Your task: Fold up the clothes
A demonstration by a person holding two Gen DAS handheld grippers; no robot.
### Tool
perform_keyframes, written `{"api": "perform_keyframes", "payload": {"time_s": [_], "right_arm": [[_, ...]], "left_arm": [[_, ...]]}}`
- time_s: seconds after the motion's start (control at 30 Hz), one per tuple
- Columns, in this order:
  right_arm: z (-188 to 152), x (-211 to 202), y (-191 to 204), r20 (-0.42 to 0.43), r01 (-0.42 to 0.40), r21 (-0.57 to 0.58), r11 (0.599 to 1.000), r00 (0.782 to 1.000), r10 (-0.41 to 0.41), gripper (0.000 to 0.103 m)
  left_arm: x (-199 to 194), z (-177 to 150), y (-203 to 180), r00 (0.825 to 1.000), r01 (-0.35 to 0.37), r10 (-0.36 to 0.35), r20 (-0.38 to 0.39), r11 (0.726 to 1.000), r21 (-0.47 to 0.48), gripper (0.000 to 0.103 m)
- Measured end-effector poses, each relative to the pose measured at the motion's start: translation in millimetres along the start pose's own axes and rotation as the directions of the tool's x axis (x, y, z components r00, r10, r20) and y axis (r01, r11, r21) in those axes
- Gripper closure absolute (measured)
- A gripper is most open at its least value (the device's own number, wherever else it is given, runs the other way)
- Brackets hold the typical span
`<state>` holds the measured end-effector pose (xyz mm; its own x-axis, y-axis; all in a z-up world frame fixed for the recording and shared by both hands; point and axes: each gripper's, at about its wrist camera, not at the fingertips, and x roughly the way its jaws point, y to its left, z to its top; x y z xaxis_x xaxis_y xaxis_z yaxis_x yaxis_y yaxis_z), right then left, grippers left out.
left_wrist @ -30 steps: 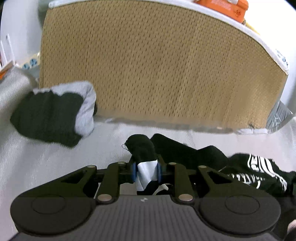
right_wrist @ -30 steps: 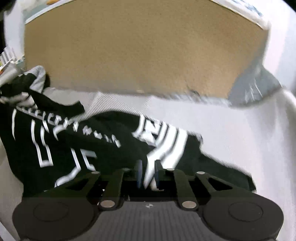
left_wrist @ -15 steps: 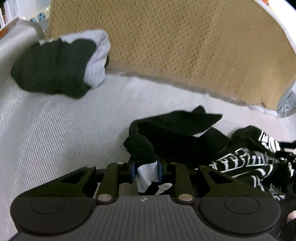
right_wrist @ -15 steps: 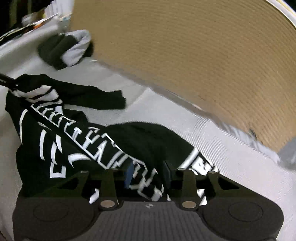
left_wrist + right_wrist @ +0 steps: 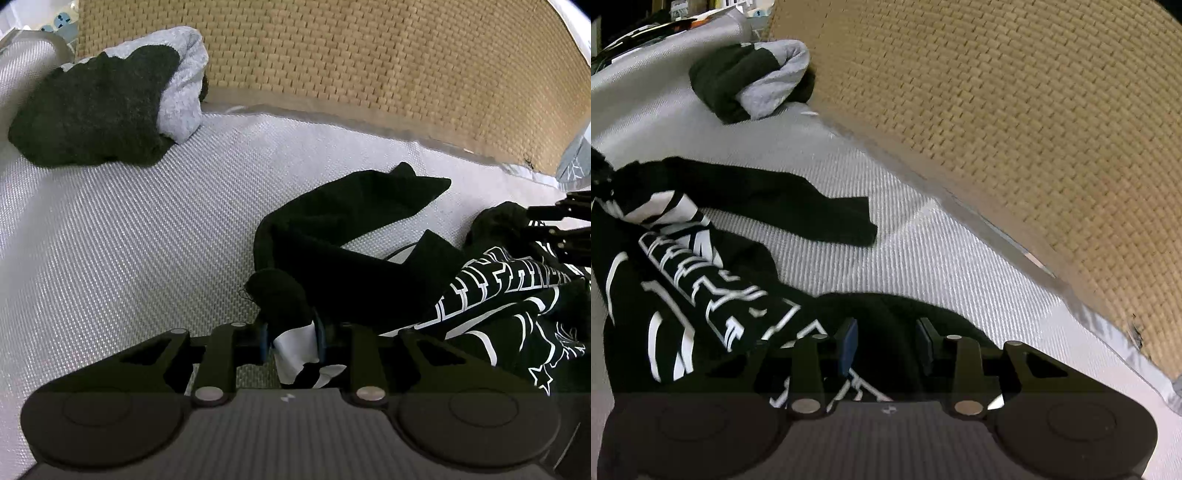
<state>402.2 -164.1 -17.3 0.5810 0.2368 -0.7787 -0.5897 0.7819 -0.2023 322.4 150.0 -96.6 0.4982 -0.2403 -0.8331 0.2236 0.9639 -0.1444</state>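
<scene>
Only the left wrist view shows the left gripper (image 5: pixel 291 338), jaws clamped on a fold of the black printed shirt (image 5: pixel 491 295); the right gripper (image 5: pixel 886 345) has jaws parted over it. The shirt lies crumpled on grey woven fabric (image 5: pixel 129 240), near a tan mesh panel (image 5: pixel 1015 129) and a bundled dark garment (image 5: pixel 92 114).

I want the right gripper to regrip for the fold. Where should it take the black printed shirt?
Probably the black printed shirt at the plain hem under the open right gripper, coming straight down: that edge lies flat and free, while the left gripper pinches the other end.
</scene>
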Motion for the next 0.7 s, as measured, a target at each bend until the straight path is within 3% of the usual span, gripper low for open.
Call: {"api": "perform_keyframes", "payload": {"time_s": [0.4, 0.7], "right_arm": [[7.6, 37.0, -2.6, -0.053, -0.11, 0.04, 0.993, 0.992, 0.112, 0.065], [2.8, 67.3, -8.7, -0.128, -0.191, 0.137, 0.972, 0.97, 0.209, 0.065]], "left_arm": [[-3.0, -6.9, -8.7, 1.0, 0.007, -0.006, -0.014, 0.999, 0.038, 0.073], [-6.7, -12.1, -19.7, 0.999, 0.013, -0.01, -0.032, 0.996, 0.091, 0.073]]}}
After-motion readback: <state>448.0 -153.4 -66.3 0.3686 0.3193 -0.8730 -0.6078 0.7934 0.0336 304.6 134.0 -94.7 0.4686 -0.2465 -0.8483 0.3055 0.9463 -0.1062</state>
